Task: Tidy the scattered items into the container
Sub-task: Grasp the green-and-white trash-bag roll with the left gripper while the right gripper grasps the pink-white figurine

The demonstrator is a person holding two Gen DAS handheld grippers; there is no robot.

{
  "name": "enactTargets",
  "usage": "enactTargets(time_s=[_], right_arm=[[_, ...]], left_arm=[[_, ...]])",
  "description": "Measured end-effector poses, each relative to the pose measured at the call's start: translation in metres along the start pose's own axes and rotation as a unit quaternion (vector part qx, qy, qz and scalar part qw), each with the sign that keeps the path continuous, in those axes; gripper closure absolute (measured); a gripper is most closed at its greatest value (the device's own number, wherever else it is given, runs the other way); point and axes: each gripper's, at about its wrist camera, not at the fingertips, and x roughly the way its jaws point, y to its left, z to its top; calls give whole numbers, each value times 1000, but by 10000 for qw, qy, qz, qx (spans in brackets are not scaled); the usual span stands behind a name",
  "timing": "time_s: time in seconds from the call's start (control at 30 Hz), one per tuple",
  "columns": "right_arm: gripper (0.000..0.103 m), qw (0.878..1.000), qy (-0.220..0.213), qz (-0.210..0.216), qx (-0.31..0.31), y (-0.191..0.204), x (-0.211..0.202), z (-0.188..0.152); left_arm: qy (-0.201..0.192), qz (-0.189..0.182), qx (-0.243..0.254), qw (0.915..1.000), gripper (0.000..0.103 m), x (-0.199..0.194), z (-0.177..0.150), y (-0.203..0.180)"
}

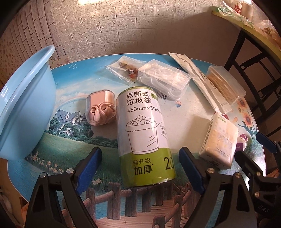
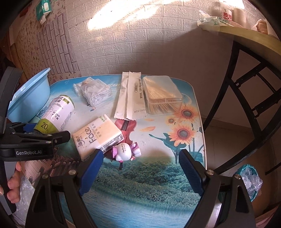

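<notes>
White brick-pattern wall (image 2: pixel 140 43), sunlit patch, black-framed table (image 2: pixel 245 87) at right

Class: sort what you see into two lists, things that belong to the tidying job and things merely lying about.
Job: basin, bag roll, tissue pack, toothpick box, figurine, sachet.
Lying about: shelf clutter, green box, crumpled plastic.

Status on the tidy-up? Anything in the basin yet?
Done: nothing visibly. No item shows inside the blue basin, though its interior is mostly hidden.

In hand: the left gripper straddles the trash bag roll, pads not touching it. The right gripper, open, hovers near the toy figure.

Left: roll, tissue pack, figure, pink case, floss box, toothpick box, white sachets, small bag.
</notes>
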Motion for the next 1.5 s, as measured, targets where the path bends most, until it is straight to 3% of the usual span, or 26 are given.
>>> enactTargets(time_s=[0.03, 0.1, 0.17, 0.27, 0.37, 0.43, 0.9, 1.5], right_arm=[[14, 10000, -1, 3, -15, 0, 1, 0], [14, 10000, -15, -4, -35, 0, 3, -1], [15, 10000, -30, 31, -62, 1, 4, -1], [16, 9999, -61, 70, -119, 1, 4, -1], [20, 9997, -104, 87, -208, 2, 4, -1], [32, 9995, -23, 174, -261, 2, 7, 0], [66, 9978, -202, 197, -595, 11, 14, 0], [67, 9992, -379, 92, -132, 6, 10, 3]], left_arm=[[-51, -8, 22, 10000, 20, -1, -1, -1], [-138, -40, 102, 9998, 37, -4, -2, -4], [-165, -89, 192, 9996, 47, -6, -2, -8], [-168, -104, 208, 9996, 53, -9, 0, -7], [-180, -135, 222, 9995, 54, -9, 0, -6], [-181, -153, 232, 9995, 54, -9, 0, -6], [-228, -221, 265, 9991, 56, -10, -3, -3], [-269, -327, 345, 9985, 58, -19, -7, 2]])
